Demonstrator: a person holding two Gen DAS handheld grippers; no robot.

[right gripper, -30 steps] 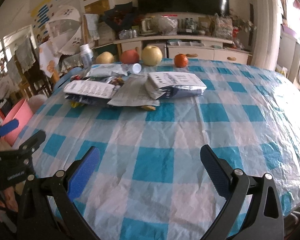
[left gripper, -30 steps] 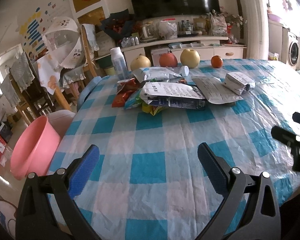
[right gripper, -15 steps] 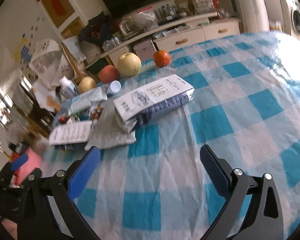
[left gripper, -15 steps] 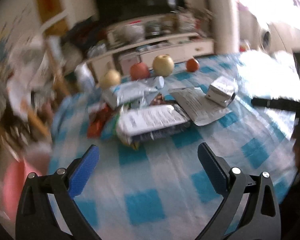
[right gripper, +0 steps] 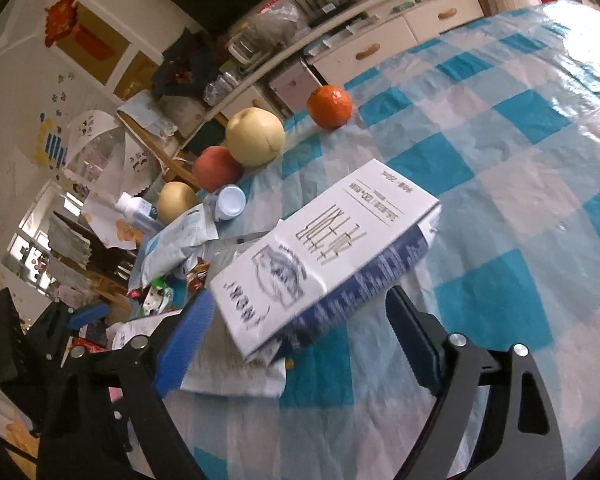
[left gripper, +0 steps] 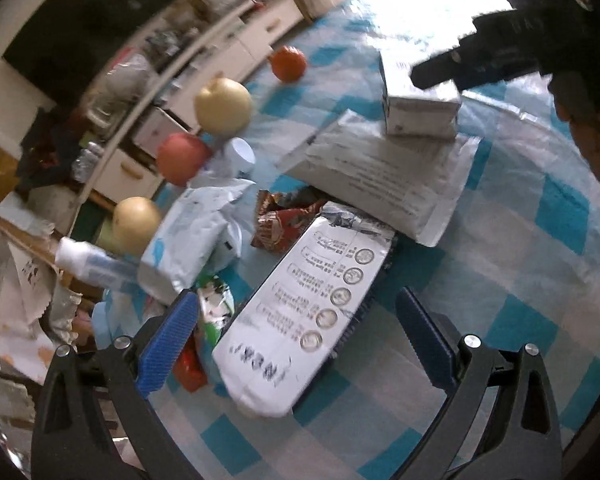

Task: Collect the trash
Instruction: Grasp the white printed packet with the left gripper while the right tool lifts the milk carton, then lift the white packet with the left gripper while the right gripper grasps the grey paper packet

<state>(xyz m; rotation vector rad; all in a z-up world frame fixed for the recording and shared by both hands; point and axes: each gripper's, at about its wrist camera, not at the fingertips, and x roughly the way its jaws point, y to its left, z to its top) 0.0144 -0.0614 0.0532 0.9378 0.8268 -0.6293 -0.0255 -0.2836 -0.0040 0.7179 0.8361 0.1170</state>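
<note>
A flattened white carton with round printed icons (left gripper: 300,320) lies on the blue checked tablecloth (left gripper: 540,280), its near end between the open jaws of my left gripper (left gripper: 296,332). A red snack wrapper (left gripper: 284,220), a pale blue pouch (left gripper: 192,236) and a flat grey sheet (left gripper: 384,176) lie behind it. A white and navy carton (right gripper: 324,256) lies with its near end between the open jaws of my right gripper (right gripper: 296,336); this carton also shows in the left wrist view (left gripper: 420,112), with the right gripper's finger over it.
Two yellow pears (right gripper: 256,136) (right gripper: 176,200), a red apple (right gripper: 216,168), an orange (right gripper: 328,106) and a small white cup (right gripper: 230,202) sit at the table's far edge. A plastic bottle (left gripper: 92,264) lies at the left edge. Cluttered shelves stand behind.
Both grippers have moved forward and tilted. The left one now straddles the flattened carton and the right one the white and navy carton. Both stay open.
</note>
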